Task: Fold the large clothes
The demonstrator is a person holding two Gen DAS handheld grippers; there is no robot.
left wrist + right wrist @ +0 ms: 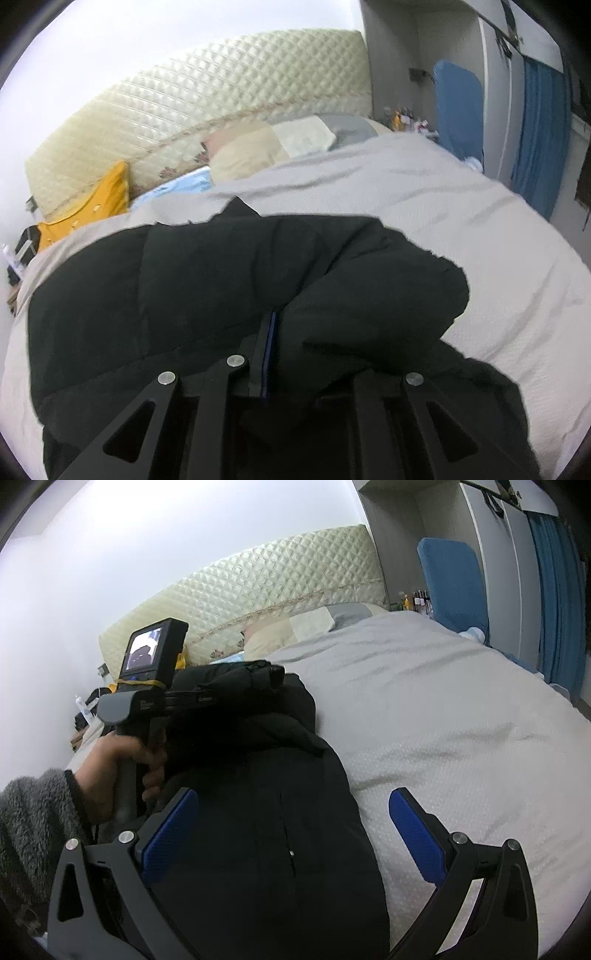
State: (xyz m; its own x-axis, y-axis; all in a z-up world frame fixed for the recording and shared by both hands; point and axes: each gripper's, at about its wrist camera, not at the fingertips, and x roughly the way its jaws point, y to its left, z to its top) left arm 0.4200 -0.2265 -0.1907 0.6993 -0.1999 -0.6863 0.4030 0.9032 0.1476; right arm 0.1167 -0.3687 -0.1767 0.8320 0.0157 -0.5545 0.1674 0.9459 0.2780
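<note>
A bedroom: a wide bed under a pale grey textured bedspread (443, 720), with a cream quilted headboard (207, 96) behind. The left tongs (271, 325) are closed on a fold of the black padded jacket (207, 273), which lies bunched on the bedspread. The right tongs (291, 834) hang wide open over the jacket's hem side. Best to grip the opposite edge with the right, then lift both evenly so the thick fabric folds flat.

Your left gripper (275, 343) sat at the lower centre of its own view, jaws drawn together on black fabric. Your right gripper (291, 834) stood wide open across the bottom of its view. At mid-left there, your left hand (122, 764), in a grey fleece sleeve, gripped a handle.
</note>
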